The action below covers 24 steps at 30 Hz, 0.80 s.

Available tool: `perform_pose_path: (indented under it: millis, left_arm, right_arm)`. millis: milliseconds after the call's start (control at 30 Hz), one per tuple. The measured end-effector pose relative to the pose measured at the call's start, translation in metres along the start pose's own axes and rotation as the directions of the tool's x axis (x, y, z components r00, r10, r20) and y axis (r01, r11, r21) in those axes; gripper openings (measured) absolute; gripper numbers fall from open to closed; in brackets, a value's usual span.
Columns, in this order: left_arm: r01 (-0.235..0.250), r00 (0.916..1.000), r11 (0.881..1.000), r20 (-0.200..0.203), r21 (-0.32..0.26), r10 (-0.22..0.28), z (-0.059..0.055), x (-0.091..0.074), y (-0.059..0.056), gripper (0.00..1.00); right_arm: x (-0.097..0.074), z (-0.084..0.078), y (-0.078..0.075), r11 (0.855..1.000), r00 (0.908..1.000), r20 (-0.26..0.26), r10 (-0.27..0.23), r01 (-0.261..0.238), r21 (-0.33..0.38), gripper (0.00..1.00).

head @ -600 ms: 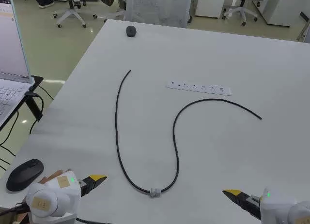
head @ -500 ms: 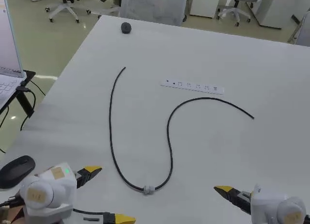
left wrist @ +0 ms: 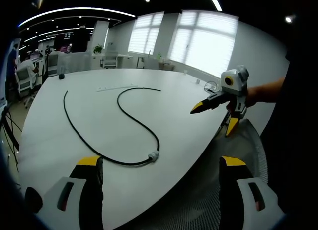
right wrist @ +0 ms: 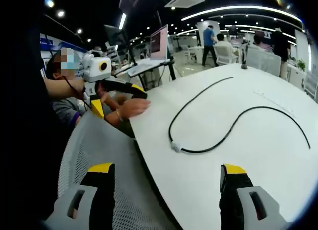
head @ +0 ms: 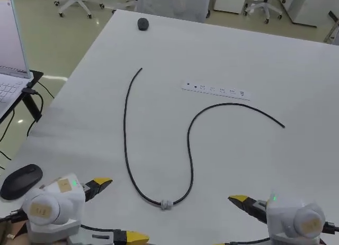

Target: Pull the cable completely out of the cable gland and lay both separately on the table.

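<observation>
Black cable [head: 127, 144] in a loose S across the white tabletop [head: 275, 171], threaded through the small grey cable gland [head: 167, 204]. Gland at lower centre of the head view, at the bottom of the cable's U-shaped bend, flat on the surface and touched by nothing. One cable end at upper centre-left of that frame, the other at right of centre, just below a white power strip [head: 216, 91].

Left gripper [head: 119, 209] at lower left of the head view, over the near edge of the tabletop, yellow-tipped fingers [left wrist: 89, 163] spread wide and pinching nothing. Gland just above centre between those fingers in the left gripper view, well apart from both tips. Right gripper [right wrist: 167, 169] at lower right of the head view, fingers likewise spread wide and empty. In the right gripper view, gland at centre frame, beyond the tabletop edge, with grey chair mesh [right wrist: 99, 145] in the foreground.

Black mouse [head: 21, 180] at the left edge of the head view, near the left gripper. Open laptop [head: 8, 70] at upper left, on a separate stand. Small dark round object [head: 143, 24] at the far end of the tabletop, top of frame.
</observation>
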<state>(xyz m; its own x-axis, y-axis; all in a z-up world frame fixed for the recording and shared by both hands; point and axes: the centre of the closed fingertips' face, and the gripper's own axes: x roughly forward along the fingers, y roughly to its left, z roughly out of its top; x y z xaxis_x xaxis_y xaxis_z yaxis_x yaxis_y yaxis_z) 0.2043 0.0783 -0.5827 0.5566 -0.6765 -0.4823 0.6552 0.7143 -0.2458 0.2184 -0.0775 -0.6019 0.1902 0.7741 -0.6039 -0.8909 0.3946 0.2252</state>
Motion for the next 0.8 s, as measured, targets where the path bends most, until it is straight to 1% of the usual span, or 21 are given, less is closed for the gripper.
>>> perform_pose_path:
  millis: [33, 133, 300, 433, 533, 600, 667, 733, 800]
  left_arm:
    - [0.000, 1.0000, 1.000, -0.001, 0.002, 0.000, 0.000, 0.000, -0.001, 0.97]
    - [0.001, 1.0000, 1.000, 0.002, -0.002, -0.001, 0.000, 0.000, -0.001, 0.97]
    - [0.001, 1.0000, 1.000, 0.000, 0.003, -0.001, -0.001, 0.001, -0.001, 0.97]
    - [0.002, 1.0000, 1.000, 0.000, -0.001, -0.002, -0.002, 0.003, -0.001, 0.97]
    - [0.010, 1.0000, 1.000, 0.000, -0.013, -0.010, -0.004, 0.005, -0.003, 0.97]
    - [0.014, 0.9998, 1.000, -0.015, -0.002, -0.014, -0.009, 0.007, -0.005, 0.97]
    - [0.015, 0.9997, 1.000, -0.019, 0.000, -0.015, -0.011, 0.008, -0.006, 0.96]
    - [0.020, 0.9996, 1.000, -0.021, -0.009, -0.020, -0.012, 0.009, -0.007, 0.96]
    - [0.022, 0.9996, 1.000, -0.020, -0.010, -0.022, -0.011, 0.011, -0.009, 0.96]
  right_arm:
    - [0.002, 0.005, -0.001, 1.000, 1.0000, 0.004, 0.001, 0.000, -0.011, 0.88]
    - [0.008, 0.012, -0.004, 1.000, 0.9999, 0.009, 0.011, -0.011, -0.021, 0.88]
    - [0.016, 0.023, -0.007, 0.998, 0.9996, 0.001, 0.027, -0.027, -0.051, 0.87]
    - [0.024, 0.024, -0.011, 0.996, 0.9985, -0.031, 0.045, -0.047, -0.080, 0.86]
    - [0.030, 0.024, -0.015, 0.994, 0.9976, -0.053, 0.046, -0.051, -0.093, 0.84]
    - [0.033, 0.023, -0.019, 0.994, 0.9965, -0.073, 0.041, -0.049, -0.100, 0.83]
    - [0.036, 0.023, -0.021, 0.992, 0.9961, -0.076, 0.045, -0.054, -0.111, 0.78]
    - [0.040, 0.021, -0.025, 0.992, 0.9949, -0.093, 0.039, -0.050, -0.116, 0.79]
    - [0.043, 0.022, -0.024, 0.990, 0.9938, -0.099, 0.050, -0.062, -0.125, 0.79]
